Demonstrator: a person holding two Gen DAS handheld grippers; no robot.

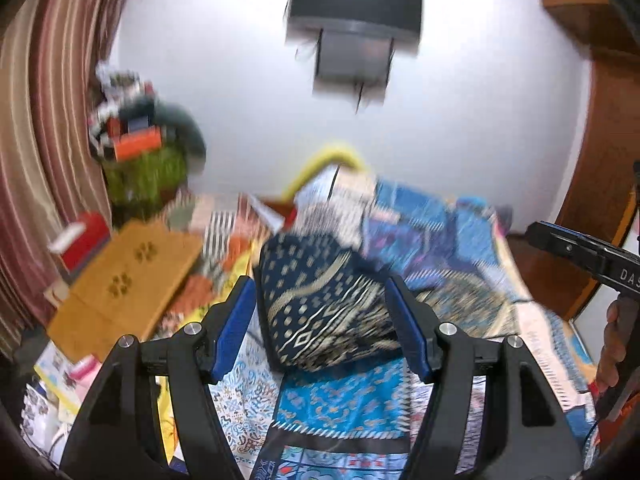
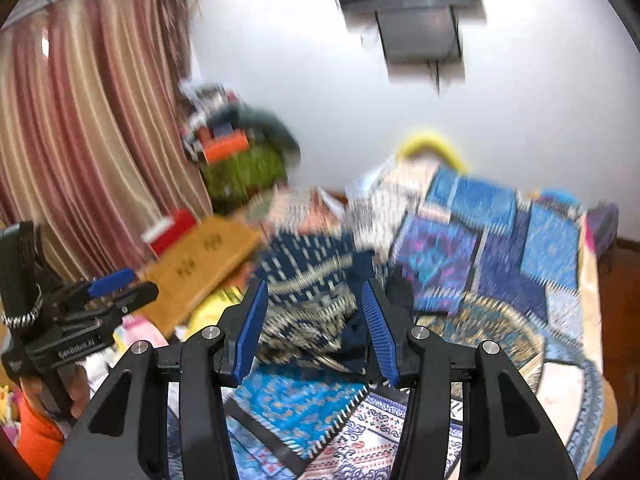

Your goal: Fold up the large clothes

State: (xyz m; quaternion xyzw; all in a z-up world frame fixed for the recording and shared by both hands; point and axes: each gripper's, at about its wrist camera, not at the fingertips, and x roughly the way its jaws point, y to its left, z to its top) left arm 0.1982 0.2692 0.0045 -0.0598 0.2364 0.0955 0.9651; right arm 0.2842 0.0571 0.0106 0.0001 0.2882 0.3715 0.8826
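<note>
Green basket heaped with clutter.

The left gripper is raised and tilted downward, its blue-padded jaws apart with nothing gripped. The right gripper is beside it at a like tilt, jaws narrower, also empty. A hand grips the right gripper's handle.

Folded garment on the bed.
Dark navy cloth with cream and gold woven patterning, bundled into a thick, roughly rectangular fold; lies on the blue patchwork bedspread, edges slightly rumpled. Motion blur hides finer detail.
</note>
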